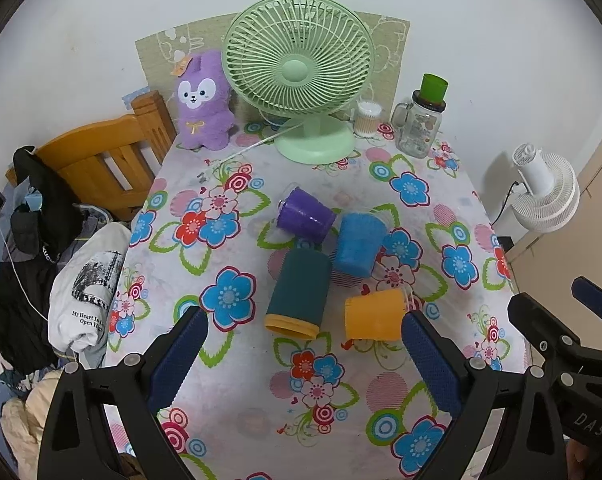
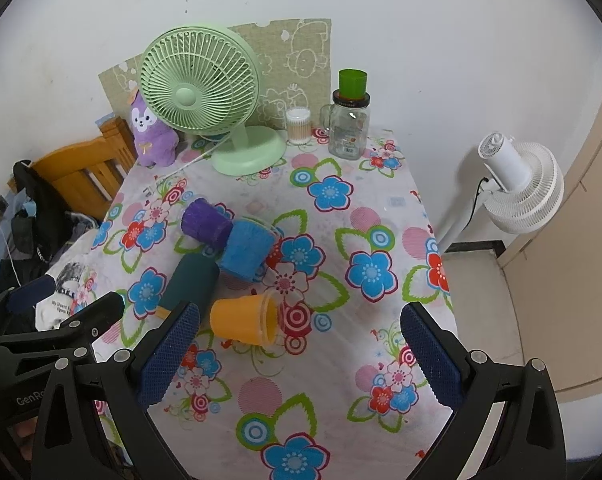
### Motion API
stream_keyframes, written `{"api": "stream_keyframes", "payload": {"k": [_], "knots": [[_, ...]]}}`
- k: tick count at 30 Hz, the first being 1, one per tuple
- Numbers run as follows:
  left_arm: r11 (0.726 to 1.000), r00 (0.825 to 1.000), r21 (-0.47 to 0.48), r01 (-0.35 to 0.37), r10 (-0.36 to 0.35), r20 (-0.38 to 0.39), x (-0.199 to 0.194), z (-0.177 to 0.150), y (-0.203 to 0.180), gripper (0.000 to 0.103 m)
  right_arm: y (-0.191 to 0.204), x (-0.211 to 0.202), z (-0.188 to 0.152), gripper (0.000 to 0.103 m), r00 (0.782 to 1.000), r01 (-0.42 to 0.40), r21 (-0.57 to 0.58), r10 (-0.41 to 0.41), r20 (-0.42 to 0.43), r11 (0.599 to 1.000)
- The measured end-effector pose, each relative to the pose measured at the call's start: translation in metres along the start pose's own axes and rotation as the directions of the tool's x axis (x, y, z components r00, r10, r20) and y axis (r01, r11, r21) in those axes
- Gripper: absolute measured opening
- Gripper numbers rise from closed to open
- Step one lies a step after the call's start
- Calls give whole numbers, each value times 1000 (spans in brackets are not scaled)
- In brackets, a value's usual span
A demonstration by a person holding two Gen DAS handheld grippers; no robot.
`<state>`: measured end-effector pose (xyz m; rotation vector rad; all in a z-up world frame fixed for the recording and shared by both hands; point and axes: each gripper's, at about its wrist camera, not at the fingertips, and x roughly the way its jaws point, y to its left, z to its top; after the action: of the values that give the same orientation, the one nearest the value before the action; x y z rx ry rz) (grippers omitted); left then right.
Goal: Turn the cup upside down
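Cups: four lying in front of the green fan [image 1: 299,76] — purple cup [image 1: 305,216], blue cup [image 1: 359,245], teal cup [image 1: 299,294], yellow cup [image 1: 375,315].
Yellow cup axis: sideways, mouth rightward.
Left gripper [image 1: 305,354]: jaws spread, empty.
Right gripper [image 2: 299,350]: jaws spread, empty.

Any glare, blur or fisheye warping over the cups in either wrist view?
Left wrist: cups sharp, only small highlights on the purple cup; warping bends the left gripper at the frame's bottom. Right wrist: even light, orange cup crisp, dark corners, right gripper bent alike.

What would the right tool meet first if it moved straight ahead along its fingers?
Probably the floral tablecloth: the open right tool points at bare cloth, with the yellow cup just left of its line. Depth is uncertain.
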<state>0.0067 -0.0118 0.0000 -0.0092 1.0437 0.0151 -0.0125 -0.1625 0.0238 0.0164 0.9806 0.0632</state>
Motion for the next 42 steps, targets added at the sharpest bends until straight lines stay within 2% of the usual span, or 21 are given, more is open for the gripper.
{"api": "stream_keyframes", "payload": {"k": [8,16,20,23,27,36,42], "knots": [[1000,1000,-1,-15,15,-15,7,6,-12,98,-14,12,11,102,999,-27,-22,27,-19,999],[1000,998,25,-5,7,-56,30,14,-7,99,-10,34,13,102,998,-42,-15,42,-36,999],[999,996,49,14,-9,-94,52,20,-1,99,-5,52,17,102,998,-39,12,39,-46,999],[996,992,79,36,-26,-121,71,24,3,99,-6,67,18,102,992,-92,81,99,-74,992],[993,985,95,63,-47,-169,96,24,8,99,-2,88,17,102,989,-91,125,104,-103,988],[988,959,115,102,-67,-276,158,24,13,99,8,134,12,102,981,-32,137,58,-186,990],[983,941,130,131,-82,-327,190,21,11,98,17,154,9,102,971,-29,152,64,-231,988]]}}
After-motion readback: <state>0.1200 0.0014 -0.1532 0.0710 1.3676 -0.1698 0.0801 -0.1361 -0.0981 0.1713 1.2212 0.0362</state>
